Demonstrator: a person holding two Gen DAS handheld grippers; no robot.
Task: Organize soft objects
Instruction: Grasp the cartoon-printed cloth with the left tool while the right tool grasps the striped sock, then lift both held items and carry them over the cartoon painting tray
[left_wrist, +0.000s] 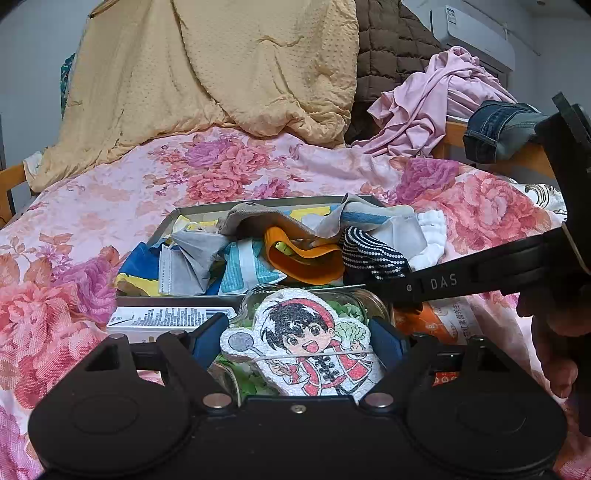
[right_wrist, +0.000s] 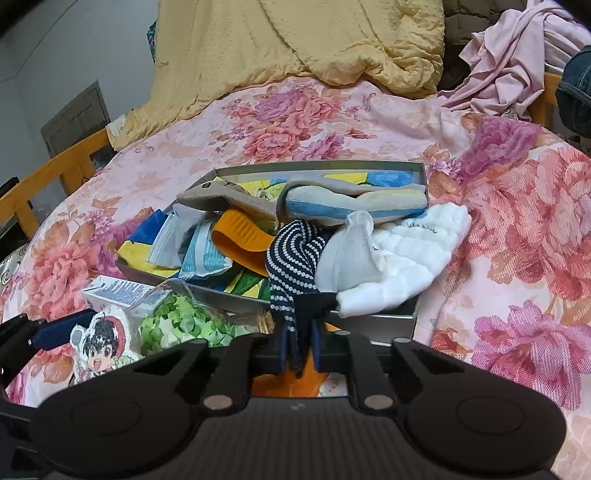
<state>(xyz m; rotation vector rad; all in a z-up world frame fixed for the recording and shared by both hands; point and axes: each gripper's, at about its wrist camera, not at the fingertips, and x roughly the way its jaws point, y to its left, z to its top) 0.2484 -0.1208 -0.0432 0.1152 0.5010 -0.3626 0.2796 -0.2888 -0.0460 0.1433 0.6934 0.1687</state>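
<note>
While the left gripper (left_wrist: 299, 339) stands partly closed on a cartoon-figure sponge (left_wrist: 308, 343), the right gripper (right_wrist: 299, 343) is nearly closed, pinching the dark end of a dotted navy sock (right_wrist: 291, 266). The grey box (right_wrist: 373, 325) rests on the floral bedspread (right_wrist: 517, 229). The sock trails over the box's near wall, beside a white cloth (right_wrist: 406, 258). The sponge sits just in front of the box, over a clear bag of green pieces (right_wrist: 181, 321).
</note>
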